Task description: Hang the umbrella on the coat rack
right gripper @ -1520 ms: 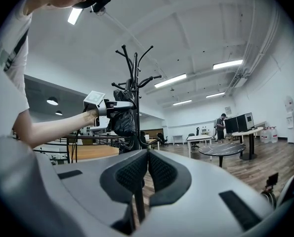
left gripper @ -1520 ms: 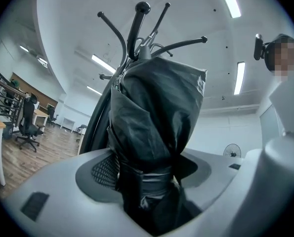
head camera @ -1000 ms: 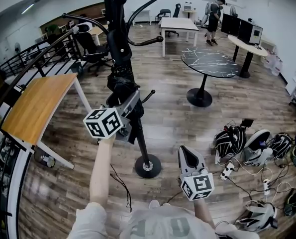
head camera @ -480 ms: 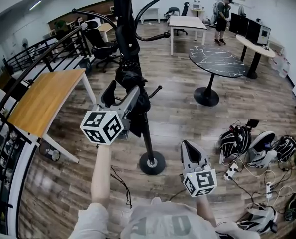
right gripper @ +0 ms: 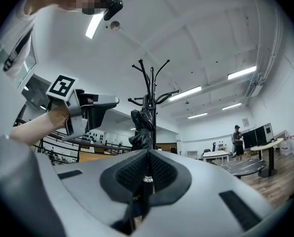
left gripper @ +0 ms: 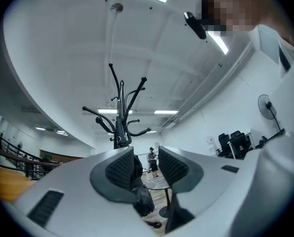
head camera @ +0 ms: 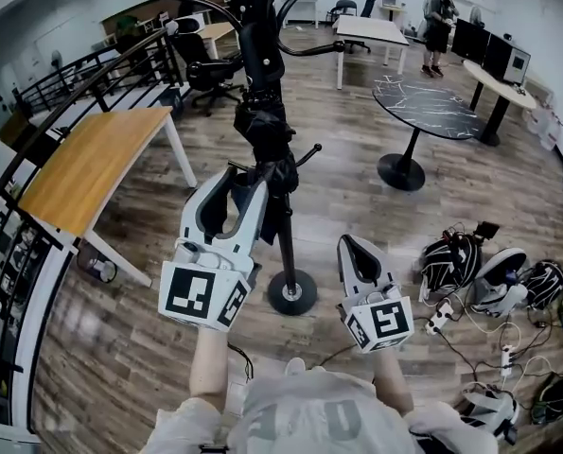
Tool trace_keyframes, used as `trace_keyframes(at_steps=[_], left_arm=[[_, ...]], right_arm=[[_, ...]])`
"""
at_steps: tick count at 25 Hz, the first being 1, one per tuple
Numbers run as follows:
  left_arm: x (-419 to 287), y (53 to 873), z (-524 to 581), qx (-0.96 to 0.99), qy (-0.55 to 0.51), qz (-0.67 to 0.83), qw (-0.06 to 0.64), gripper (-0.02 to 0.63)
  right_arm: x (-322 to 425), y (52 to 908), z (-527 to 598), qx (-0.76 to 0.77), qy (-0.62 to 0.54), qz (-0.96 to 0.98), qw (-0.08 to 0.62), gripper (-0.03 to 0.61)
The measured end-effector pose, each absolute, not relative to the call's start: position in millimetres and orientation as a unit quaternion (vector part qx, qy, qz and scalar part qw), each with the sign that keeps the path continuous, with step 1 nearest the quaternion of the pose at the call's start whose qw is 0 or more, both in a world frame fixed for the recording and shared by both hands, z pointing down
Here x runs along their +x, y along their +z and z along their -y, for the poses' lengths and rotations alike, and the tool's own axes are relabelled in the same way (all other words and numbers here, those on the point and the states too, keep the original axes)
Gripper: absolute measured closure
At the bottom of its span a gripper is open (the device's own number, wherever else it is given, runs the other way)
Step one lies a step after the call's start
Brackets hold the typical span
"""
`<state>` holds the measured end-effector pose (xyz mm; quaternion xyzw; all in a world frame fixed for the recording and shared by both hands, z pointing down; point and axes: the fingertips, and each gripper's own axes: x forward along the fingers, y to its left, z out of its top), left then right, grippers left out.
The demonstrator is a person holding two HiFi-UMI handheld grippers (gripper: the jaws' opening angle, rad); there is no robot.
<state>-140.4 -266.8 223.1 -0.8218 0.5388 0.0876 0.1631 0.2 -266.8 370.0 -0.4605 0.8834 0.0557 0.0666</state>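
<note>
The black coat rack stands on its round base on the wood floor, right in front of me. A folded black umbrella hangs against its pole, free of both grippers. My left gripper sits just short of the umbrella's lower end. Its jaws have just been closing and are still apart with nothing between the pads. Through that gap in the left gripper view I see the umbrella and the rack. My right gripper is lower right of the pole, shut. In its own view the umbrella hangs ahead.
A wood-topped table stands to the left beside a black railing. A round dark marble table is at the right rear. Helmets and cables lie on the floor at right. A person stands far back.
My left gripper has drawn back from the umbrella toward me, rolled, and its jaws have narrowed. The umbrella stays on the rack. The right gripper has risen a little.
</note>
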Motion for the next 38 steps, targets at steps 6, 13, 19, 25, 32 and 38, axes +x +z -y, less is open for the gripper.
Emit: trace_keyframes(at_steps=[6,13,19,25,32,38], left_arm=[[-140,284,242,-0.812,0.074,-0.563,0.137,0.530],[-164,355,232,-0.769,0.051,-0.631,0.092,0.586],[-176,355,228,-0.745,0.055,-0.656,0.108,0.589],[-172,358,227,-0.751,0.052,-0.649,0.111,0.589],[-175,359,228,-0.750,0.058,-0.650,0.109,0.589],[-183,355,232,-0.750,0.059,-0.649,0.114,0.589]], right_arm=[[-27,362,263,-0.429,0.063,-0.898,0.072,0.548],[-45,389,265,-0.418,0.042,-0.907,0.038,0.548],[-49,393,262,-0.415,0.033,-0.909,0.034,0.549],[-50,392,262,-0.414,0.037,-0.909,0.033,0.549],[-48,396,265,-0.418,0.035,-0.908,0.027,0.549],[-47,388,266,-0.421,0.038,-0.905,0.050,0.549]])
